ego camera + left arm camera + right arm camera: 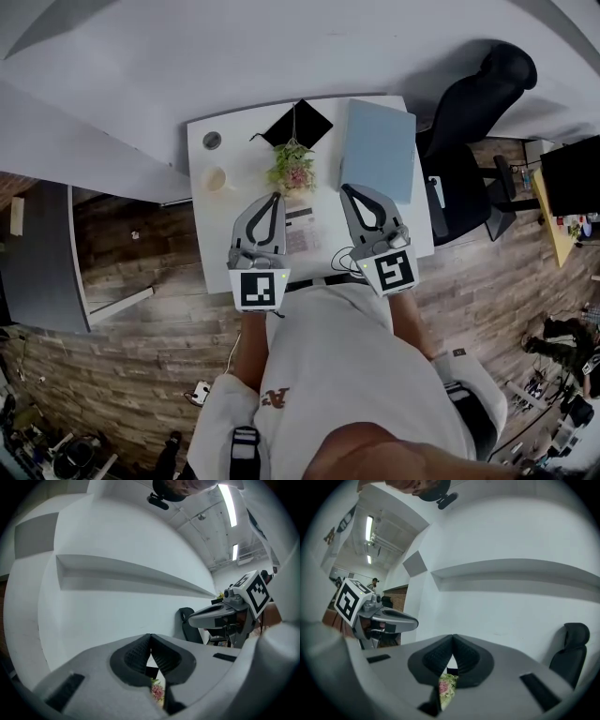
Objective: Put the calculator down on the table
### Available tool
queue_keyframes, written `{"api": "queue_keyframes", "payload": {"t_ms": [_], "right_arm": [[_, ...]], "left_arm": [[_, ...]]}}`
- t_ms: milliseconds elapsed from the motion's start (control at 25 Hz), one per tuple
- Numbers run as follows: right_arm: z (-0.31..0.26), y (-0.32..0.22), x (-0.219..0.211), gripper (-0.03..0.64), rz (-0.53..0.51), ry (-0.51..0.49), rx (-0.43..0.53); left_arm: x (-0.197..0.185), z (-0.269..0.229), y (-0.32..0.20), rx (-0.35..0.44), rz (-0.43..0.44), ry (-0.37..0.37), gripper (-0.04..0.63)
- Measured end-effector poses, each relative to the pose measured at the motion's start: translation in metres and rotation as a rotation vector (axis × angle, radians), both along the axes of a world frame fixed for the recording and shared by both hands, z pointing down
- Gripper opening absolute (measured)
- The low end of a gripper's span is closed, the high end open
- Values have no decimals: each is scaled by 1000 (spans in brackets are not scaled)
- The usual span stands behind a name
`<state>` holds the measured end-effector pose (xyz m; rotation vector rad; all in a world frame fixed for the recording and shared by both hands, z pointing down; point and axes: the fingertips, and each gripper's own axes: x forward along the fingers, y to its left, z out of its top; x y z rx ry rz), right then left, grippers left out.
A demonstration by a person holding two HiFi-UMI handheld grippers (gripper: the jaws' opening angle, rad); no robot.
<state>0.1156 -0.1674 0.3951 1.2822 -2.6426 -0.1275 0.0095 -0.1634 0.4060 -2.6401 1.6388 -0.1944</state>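
Note:
A flat light calculator [301, 230] with rows of keys lies on the white table [216, 234], between my two grippers and below them in the head view. My left gripper [274, 196] hangs over the table's left half, shut and holding nothing. My right gripper [345, 188] hangs over the right half, also shut and holding nothing. In the left gripper view the pads [140, 653] meet with only the white wall behind them. The right gripper view shows the same: pads [440, 656] pressed together, nothing between them. Both grippers point roughly level at the wall.
A small pot of pink flowers [292, 169] stands mid-table just past the gripper tips. Behind it lie a black square [296, 123] and a pale blue book [378, 150]. A cup [215, 178] sits at the left. A black office chair [469, 122] stands to the right.

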Motion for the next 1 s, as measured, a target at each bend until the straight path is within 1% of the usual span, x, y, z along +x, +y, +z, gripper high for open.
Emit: {"api": "queue_keyframes", "payload": {"t_ms": [200,320,600,1000], "right_arm": [[8,8,-2,6,13,-7,-31],[6,8,-5,6,17,-3,-22],[2,7,-11,6,36,7,-7],[-3,12,-21,6,69,32,3]], "left_arm": [[-7,0,4,10,-1,-6,3],[-11,-1,5,12,2,-14,3],[-16,-2,4,22,20,-4,3],[-27,-7,4,49,54,-20,3]]}}
